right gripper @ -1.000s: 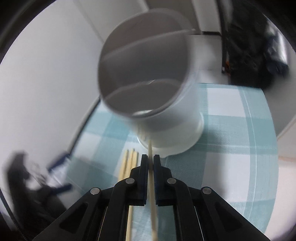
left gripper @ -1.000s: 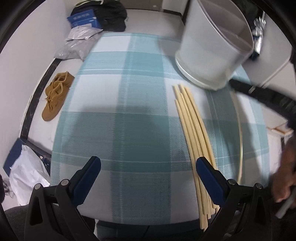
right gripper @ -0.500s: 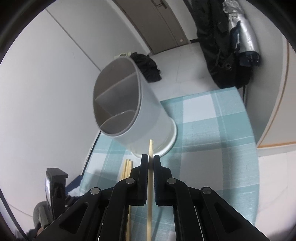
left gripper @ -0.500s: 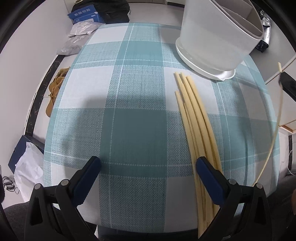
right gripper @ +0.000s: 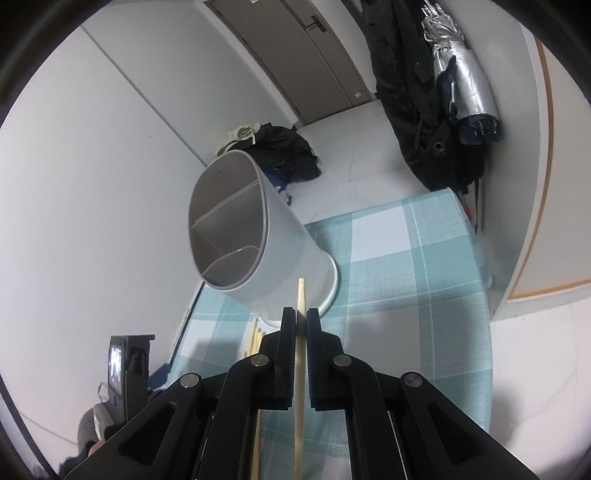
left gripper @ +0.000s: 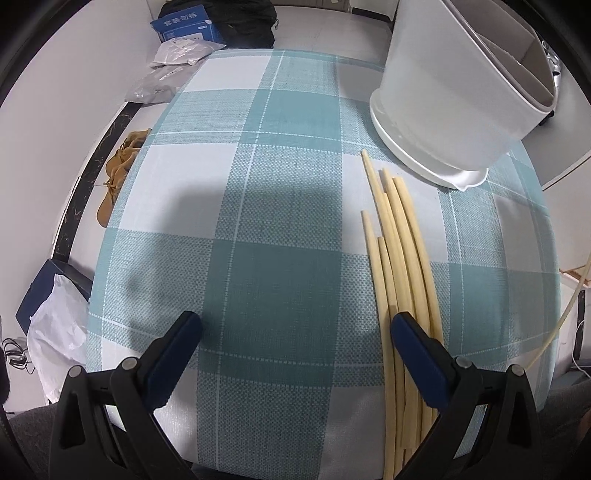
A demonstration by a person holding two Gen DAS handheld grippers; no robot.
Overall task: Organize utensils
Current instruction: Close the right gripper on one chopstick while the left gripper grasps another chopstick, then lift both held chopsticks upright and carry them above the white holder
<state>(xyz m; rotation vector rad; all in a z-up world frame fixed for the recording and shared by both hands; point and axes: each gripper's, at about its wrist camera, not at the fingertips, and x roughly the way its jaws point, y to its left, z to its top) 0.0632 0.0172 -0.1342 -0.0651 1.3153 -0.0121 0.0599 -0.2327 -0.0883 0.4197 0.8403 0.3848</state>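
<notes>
Several pale wooden chopsticks [left gripper: 400, 258] lie in a bundle on the teal checked tablecloth [left gripper: 277, 206], right of centre. A white divided utensil holder [left gripper: 454, 92] stands beyond them at the far right. My left gripper [left gripper: 295, 328] is open and empty, low over the near edge, its right finger [left gripper: 417, 347] beside the bundle. My right gripper [right gripper: 301, 314] is shut on a single chopstick [right gripper: 300, 354], held high above the table, its tip pointing toward the holder [right gripper: 243, 236]. That chopstick also shows at the right edge of the left wrist view [left gripper: 569, 314].
On the floor at the left are tan shoes [left gripper: 118, 173], plastic bags [left gripper: 177, 62] and a blue box [left gripper: 184, 26]. Dark coats [right gripper: 417, 92] and a silver umbrella [right gripper: 465, 85] hang past the table's far side. A phone stand [right gripper: 125, 369] is at the left.
My right gripper has risen and pulled back from the holder with the chopstick in it. The left gripper view has lifted slightly; the bundle has not moved.
</notes>
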